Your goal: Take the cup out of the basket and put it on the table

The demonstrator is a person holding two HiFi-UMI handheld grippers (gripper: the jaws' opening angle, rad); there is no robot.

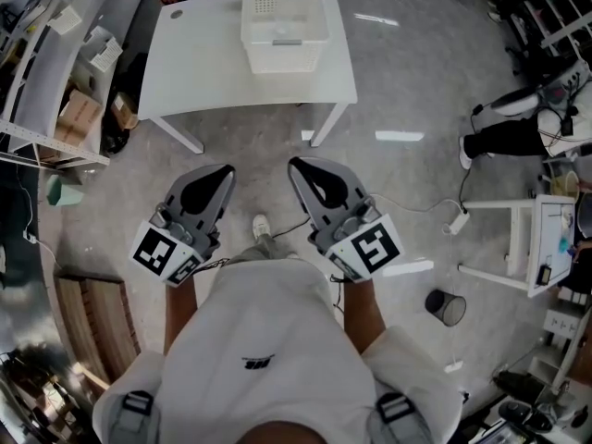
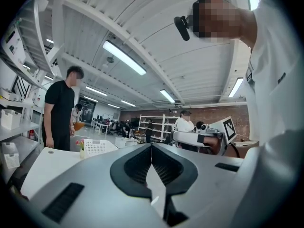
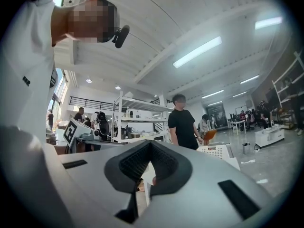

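A white slatted basket stands at the far side of a white table. A pale shape lies inside it; I cannot tell whether it is the cup. Both grippers are held level over the floor, short of the table's near edge and pointing at it. My left gripper has its jaws together with nothing between them, and so does my right gripper. In the left gripper view the basket shows low beyond the shut left gripper. In the right gripper view the basket sits right of the shut right gripper.
A person in black stands at the table's far side. Shelving lines the left. At the right are a small white table, a dark bin and a cable on the floor. A wooden pallet lies lower left.
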